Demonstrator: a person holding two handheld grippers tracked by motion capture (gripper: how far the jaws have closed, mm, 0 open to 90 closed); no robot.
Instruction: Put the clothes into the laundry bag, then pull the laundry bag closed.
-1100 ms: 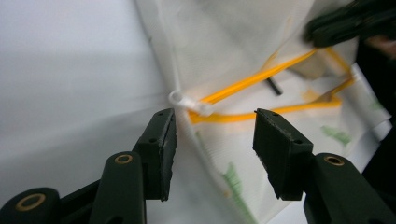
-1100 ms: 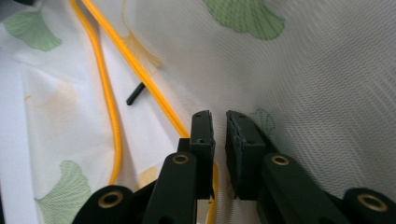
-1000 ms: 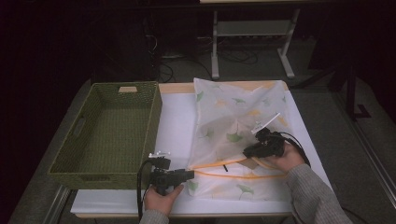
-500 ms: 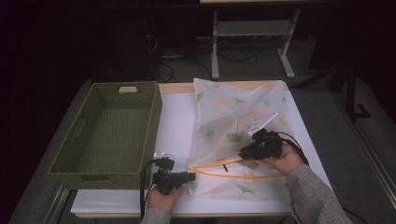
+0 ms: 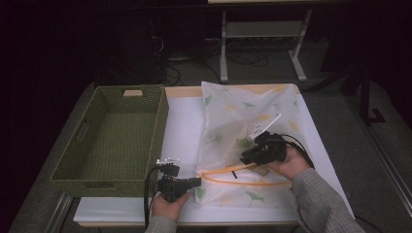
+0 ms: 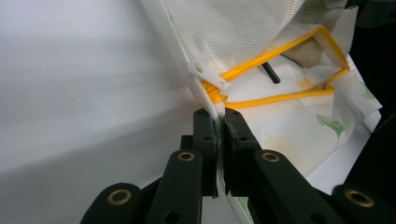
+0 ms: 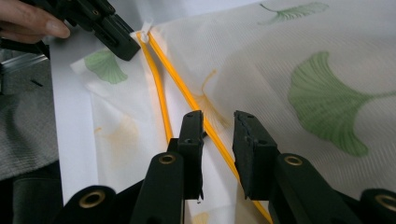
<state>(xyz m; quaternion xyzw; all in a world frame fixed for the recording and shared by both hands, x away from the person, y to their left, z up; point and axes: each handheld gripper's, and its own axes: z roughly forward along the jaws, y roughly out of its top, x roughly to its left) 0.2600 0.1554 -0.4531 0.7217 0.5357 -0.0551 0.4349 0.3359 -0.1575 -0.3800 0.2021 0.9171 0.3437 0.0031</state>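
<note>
**Fabric pinched at the zip's end, opening half spread**

Fabric is the weak point here. The left tongs [image 6: 218, 122] have just been closing and now clench a thin fold of the mesh bag [image 5: 243, 121] just below the white zip pull [image 6: 210, 77], at centre frame in the left gripper view. The hold looks narrow; a tug could let the slick weave slide out, or drag the whole bag across the table [image 5: 182, 126] instead of spreading its mouth.

The right tongs [image 7: 219, 123] have just been opening and stand released, with the orange zip tape [image 7: 187, 95] running between the jaws, untouched as far as I can tell. If they close there they may catch both lips and pinch the mouth shut.

The bag lies flat at the centre right of the high view, beside the woven green basket [image 5: 145, 97] at the left. It is a soft, translucent white netting printed with green and yellow ginkgo leaves, limp and creased. The basket is stiff, rectangular, coarse in weave, with cut-out handles.
</note>
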